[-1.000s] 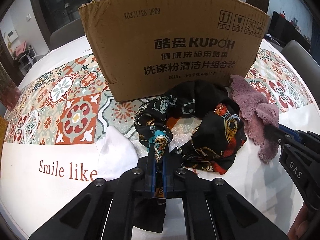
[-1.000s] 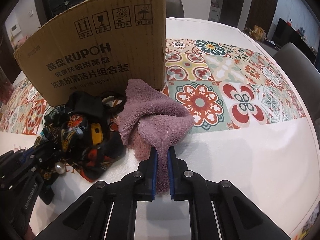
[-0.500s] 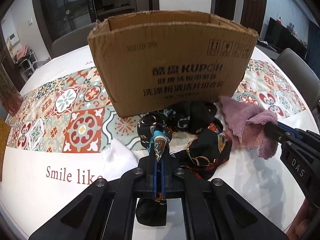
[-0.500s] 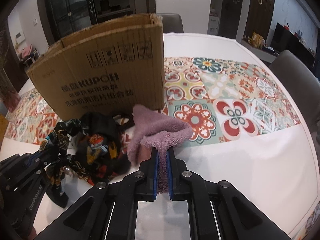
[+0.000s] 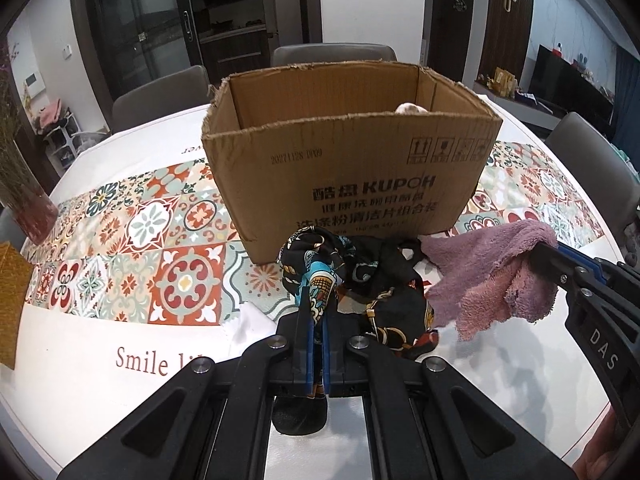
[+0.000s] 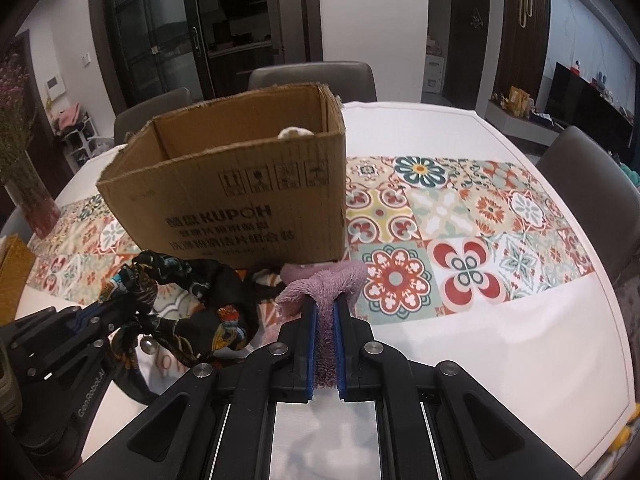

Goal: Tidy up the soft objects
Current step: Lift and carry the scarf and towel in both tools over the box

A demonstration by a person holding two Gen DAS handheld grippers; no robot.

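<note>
A black patterned scarf [image 5: 376,276] hangs in front of the open cardboard box [image 5: 352,176], and my left gripper [image 5: 316,300] is shut on a fold of it. The same scarf [image 6: 188,304] droops at the lower left of the right wrist view, where the left gripper [image 6: 108,310] pinches it. My right gripper [image 6: 324,308] is shut on a mauve fluffy towel [image 6: 324,280]. From the left wrist view that towel [image 5: 488,272] hangs off the right gripper [image 5: 548,252]. Both cloths are lifted, below the box's rim. Something pale [image 5: 410,109] peeks out inside the box.
The box [image 6: 240,184] stands on a round white table [image 6: 500,340] with a tiled-pattern runner [image 6: 460,216]. A white cloth [image 5: 248,320] lies under the scarf. A vase [image 6: 34,208] stands at the far left, and grey chairs ring the table.
Both grippers have risen with their cloths. The scarf and the towel have come up off the table, and the box's open top and inside have come into view.
</note>
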